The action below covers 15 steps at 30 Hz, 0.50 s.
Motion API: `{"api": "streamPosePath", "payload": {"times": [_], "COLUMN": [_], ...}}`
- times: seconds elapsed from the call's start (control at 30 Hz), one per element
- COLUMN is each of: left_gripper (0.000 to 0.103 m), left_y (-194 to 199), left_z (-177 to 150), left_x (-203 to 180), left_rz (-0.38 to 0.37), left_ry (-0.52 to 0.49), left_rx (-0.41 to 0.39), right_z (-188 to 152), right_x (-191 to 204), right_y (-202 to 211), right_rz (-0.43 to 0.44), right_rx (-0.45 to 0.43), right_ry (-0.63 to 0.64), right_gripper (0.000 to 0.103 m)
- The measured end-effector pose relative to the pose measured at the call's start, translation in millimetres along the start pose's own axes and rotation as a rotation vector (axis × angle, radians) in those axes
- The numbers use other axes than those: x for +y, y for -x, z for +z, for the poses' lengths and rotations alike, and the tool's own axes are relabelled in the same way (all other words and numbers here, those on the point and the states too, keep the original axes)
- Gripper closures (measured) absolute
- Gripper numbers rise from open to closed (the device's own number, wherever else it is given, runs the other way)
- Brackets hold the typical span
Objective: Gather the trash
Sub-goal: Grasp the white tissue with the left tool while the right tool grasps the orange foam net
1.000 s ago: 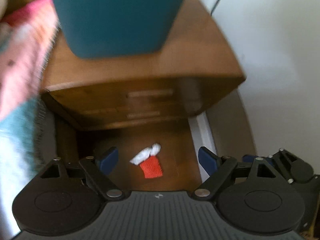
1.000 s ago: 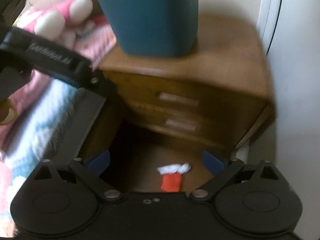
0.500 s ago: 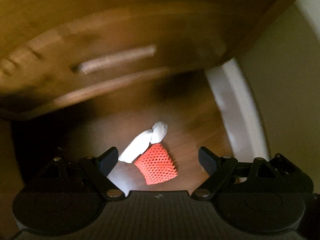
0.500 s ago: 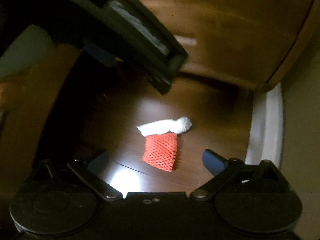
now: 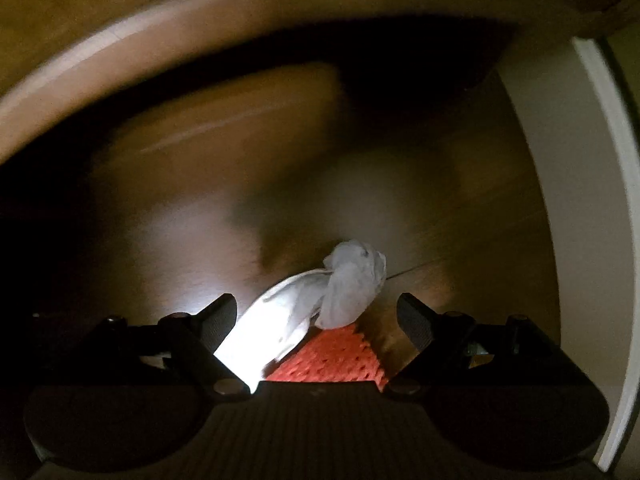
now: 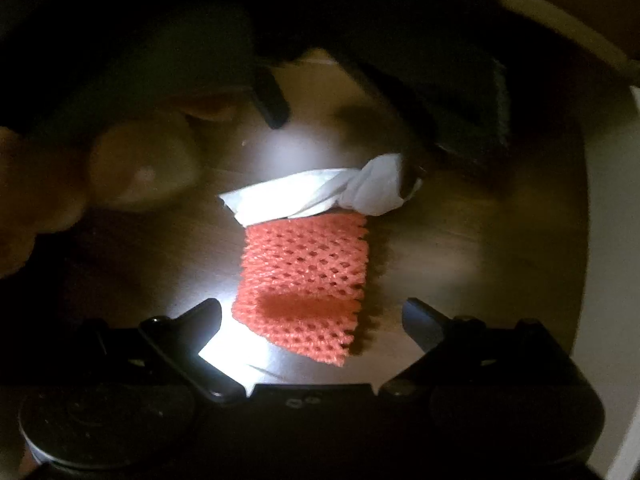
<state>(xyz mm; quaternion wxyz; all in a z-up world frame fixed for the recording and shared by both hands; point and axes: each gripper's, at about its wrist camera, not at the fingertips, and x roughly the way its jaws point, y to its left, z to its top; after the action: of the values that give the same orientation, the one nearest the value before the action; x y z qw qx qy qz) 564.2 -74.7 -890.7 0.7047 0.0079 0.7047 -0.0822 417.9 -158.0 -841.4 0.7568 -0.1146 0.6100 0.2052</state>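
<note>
Twisted wht tissue (image 6: 320,196), orange foam net (image 6: 304,276)

Both wrist cams look steeply down, close over dark wood floor (image 5: 460,208). Shared: twisted white tissue (image 5: 320,304) and orange foam net (image 6: 308,276); left cam nearer
</note>
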Motion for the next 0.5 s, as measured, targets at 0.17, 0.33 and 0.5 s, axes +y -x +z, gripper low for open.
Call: {"api": "streamPosePath", "payload": {"times": [0.17, 0.33, 0.5], "left_gripper": [0.016, 0.017, 0.043], "left_y": [-25.6, -32.7, -28.3], "left_z": [-1.1, -0.3, 0.0], "left_x": [1.9, 5.4, 3.8], "left_rz": [-0.027, -0.032, -0.022], "left_ry": [0.009, -0.014, -0.029], "left_rx": [0.038, 0.030, 0.001], "right_z": [-3.1, -5.9, -6.8], "right_x": [-0.2, 0.8, 0.3], "right_y": [-25.8, -37.4, -35.2], "right_rz": [0.002, 0.015, 0.002], "right_rx": [0.023, 0.028, 0.011], "right_ry": [-0.029, -0.025, -0.040], "right_gripper": [0.008, 0.016, 0.020]}}
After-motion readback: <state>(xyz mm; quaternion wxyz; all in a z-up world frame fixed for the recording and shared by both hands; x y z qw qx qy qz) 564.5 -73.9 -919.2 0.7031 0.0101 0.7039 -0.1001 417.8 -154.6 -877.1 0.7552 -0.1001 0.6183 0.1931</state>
